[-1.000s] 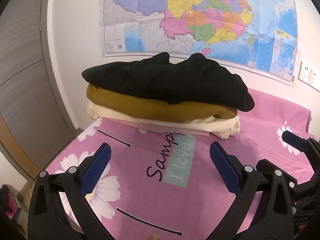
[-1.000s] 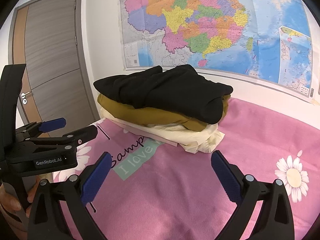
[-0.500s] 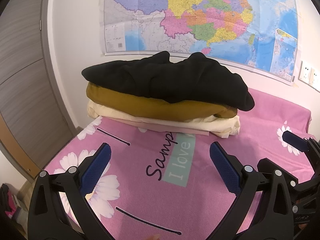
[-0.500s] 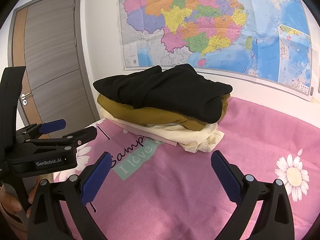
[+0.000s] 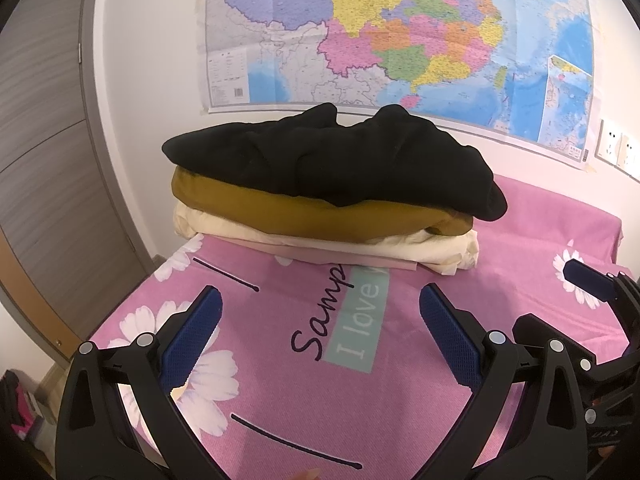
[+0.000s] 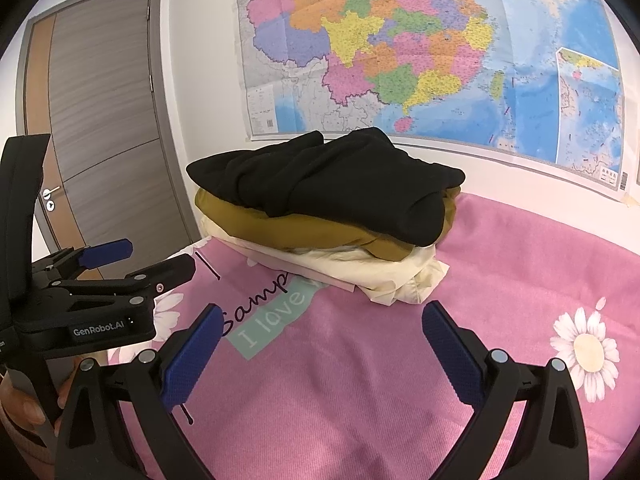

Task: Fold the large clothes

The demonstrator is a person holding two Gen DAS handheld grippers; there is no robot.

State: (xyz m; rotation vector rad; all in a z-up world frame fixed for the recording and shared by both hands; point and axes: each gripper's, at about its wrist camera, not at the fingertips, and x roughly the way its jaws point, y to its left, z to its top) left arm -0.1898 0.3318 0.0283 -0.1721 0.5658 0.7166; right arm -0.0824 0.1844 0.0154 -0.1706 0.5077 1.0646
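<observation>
Nothing had shifted: both the left gripper (image 5: 320, 332) and right gripper (image 6: 322, 340) hung wide open, empty, before the map (image 5: 400, 32). Beneath it, the black garment (image 5: 332, 164) topped the stack, looking soft and floppy; its near hem seemed the best hold.

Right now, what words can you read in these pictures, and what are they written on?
"GenRobot.AI": on the left gripper.
"Samp": black script on the pink bedsheet, its end hidden under the clothes pile.
"I love": on the sheet's green patch, the rest hidden.
Wall map: print too small to read.
</observation>
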